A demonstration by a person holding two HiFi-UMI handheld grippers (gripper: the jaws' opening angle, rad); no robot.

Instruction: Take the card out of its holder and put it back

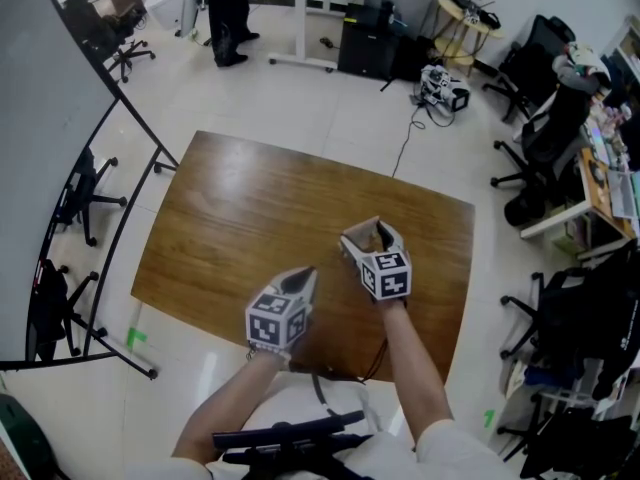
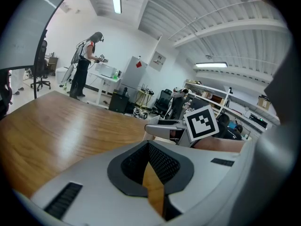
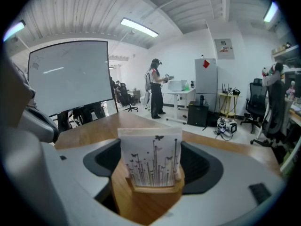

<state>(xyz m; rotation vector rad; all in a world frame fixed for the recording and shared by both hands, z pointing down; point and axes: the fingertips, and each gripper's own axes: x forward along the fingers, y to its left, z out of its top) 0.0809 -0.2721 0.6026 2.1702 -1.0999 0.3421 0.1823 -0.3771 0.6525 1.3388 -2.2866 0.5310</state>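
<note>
A white card (image 3: 151, 161) printed with dark stems and butterflies stands upright in a small wooden holder (image 3: 155, 186). The holder fills the gap of my right gripper (image 3: 150, 147), whose wide-set jaws are shut on its two sides, just over the wooden table (image 1: 250, 218). From the head view that right gripper (image 1: 375, 236) is near the table's right front, with the holder (image 1: 381, 236) showing between its fingers. My left gripper (image 1: 303, 276) hangs a little to the left and nearer me. This left gripper (image 2: 149, 147) is shut on nothing; only a thin wedge of table shows between its pads.
A large whiteboard on a wheeled frame (image 1: 60, 158) stands left of the table. Office chairs (image 1: 540, 138) and desks line the right side. A person (image 1: 225, 13) stands at a far desk. A cable (image 1: 405, 143) runs over the floor behind the table.
</note>
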